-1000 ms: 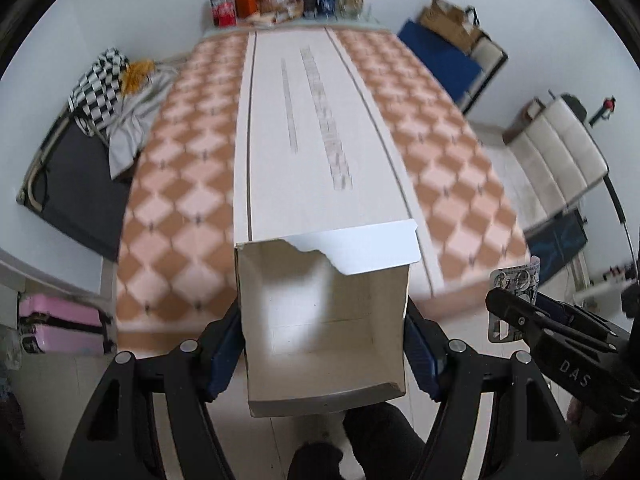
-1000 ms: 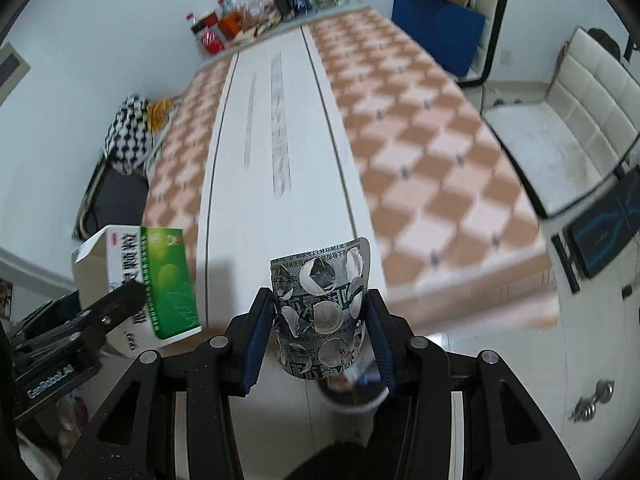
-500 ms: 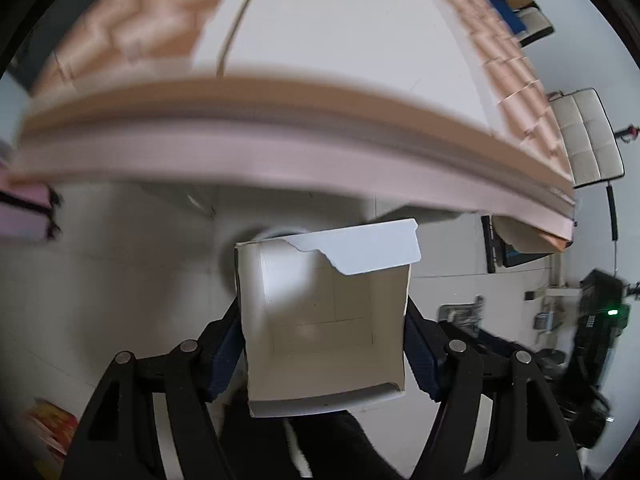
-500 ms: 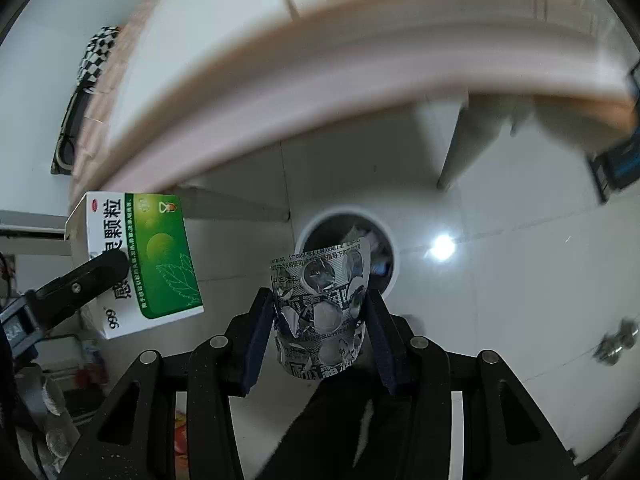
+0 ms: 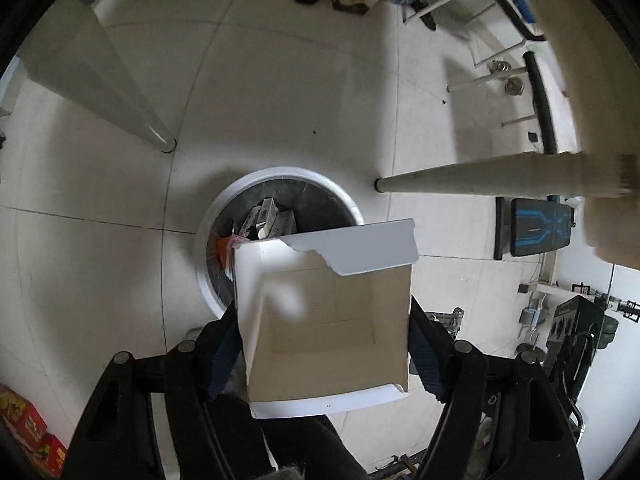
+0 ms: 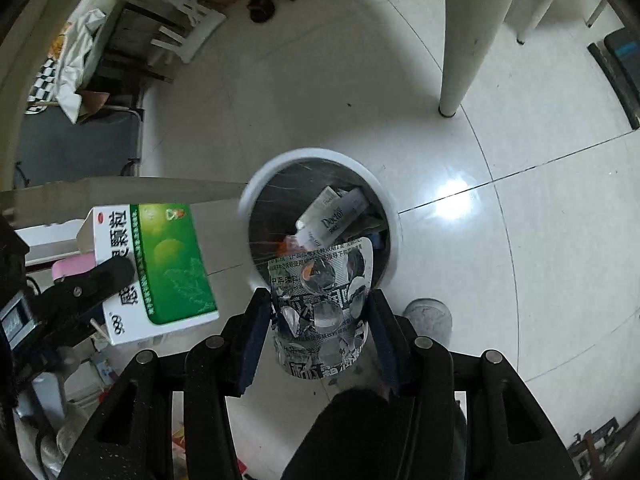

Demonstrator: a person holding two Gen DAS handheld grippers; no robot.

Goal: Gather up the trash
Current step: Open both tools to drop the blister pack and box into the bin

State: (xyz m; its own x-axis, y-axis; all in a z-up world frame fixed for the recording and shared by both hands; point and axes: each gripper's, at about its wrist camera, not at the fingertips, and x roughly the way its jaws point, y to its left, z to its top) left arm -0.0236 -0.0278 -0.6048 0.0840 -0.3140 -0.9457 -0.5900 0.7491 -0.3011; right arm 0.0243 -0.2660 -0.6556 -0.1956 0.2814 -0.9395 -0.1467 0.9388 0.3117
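Observation:
A round white trash bin [image 5: 280,172] with a dark liner stands on the floor under both grippers; its rim [image 6: 320,154] also shows in the right wrist view. My left gripper [image 5: 322,312] points steeply down over the bin. An open white medicine box [image 5: 320,320] sits between its pads, which still touch the box sides while the jaws are opening. The box's green face [image 6: 160,268] shows at the left of the right wrist view. My right gripper [image 6: 318,298] holds a silver used blister sheet [image 6: 320,312] over the bin's near rim, its jaws opening too.
The bin holds several discarded cartons [image 6: 332,216]. White table legs [image 5: 160,140] [image 5: 480,178] [image 6: 452,108] stand around it on pale floor tiles. A grey shoe [image 6: 428,316] is beside the bin. Red boxes [image 5: 28,428] lie at the lower left, a blue-black board [image 5: 540,232] at the right.
Both grippers have dropped from above the table to below its edge and tipped downward. The bin has come into view beneath them. The box and the blister sheet stay between the pads.

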